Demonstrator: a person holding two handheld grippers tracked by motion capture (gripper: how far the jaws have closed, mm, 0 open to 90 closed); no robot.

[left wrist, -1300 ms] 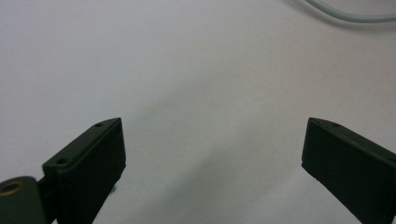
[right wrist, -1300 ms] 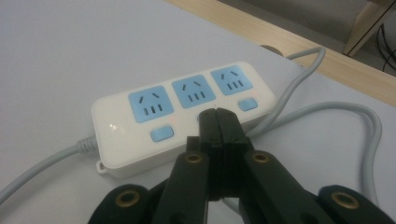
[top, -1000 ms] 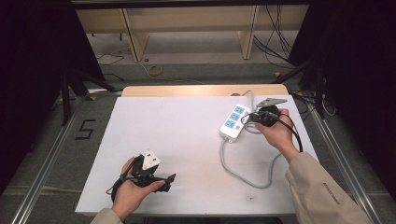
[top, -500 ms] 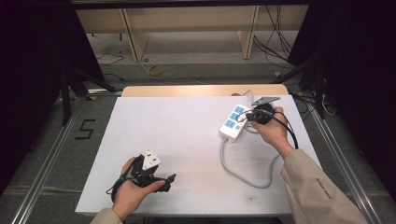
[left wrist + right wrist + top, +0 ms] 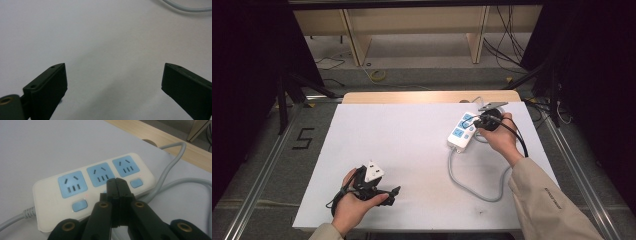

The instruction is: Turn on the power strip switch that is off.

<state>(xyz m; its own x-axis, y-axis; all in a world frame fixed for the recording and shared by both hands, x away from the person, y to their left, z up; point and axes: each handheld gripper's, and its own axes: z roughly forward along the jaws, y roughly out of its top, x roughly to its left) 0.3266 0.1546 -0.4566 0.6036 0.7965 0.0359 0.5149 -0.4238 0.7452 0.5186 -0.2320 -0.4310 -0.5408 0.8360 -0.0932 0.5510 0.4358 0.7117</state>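
Your right gripper (image 5: 475,124) sits at the far right of the white table surface (image 5: 412,150), its black jaws pressed flat together with nothing between them. In the right gripper view the joined tips (image 5: 116,182) lie over the white three-outlet power strip with blue socket faces (image 5: 95,187), just at the middle socket and hiding the middle one of its small blue switch buttons. Whether the tips actually touch the strip's casing cannot be told. Your right hand (image 5: 499,137) wraps the gripper body from the near side, and its black cable loops back over your wrist.

The power strip (image 5: 461,131) lies at an angle on the right half of the surface, one short end toward you. Its grey round cord (image 5: 472,187) leaves that near end, curves toward you and swings right under your beige sleeve (image 5: 547,200). More grey cord (image 5: 175,182) runs just beside the strip's far end.

Your left gripper (image 5: 393,190) rests low at the near left of the surface, held in your left hand (image 5: 354,202), well apart from the strip. In the left gripper view its two black jaws stand wide apart over bare white surface, holding nothing, with a stretch of the grey cord (image 5: 185,7) crossing the upper right corner.
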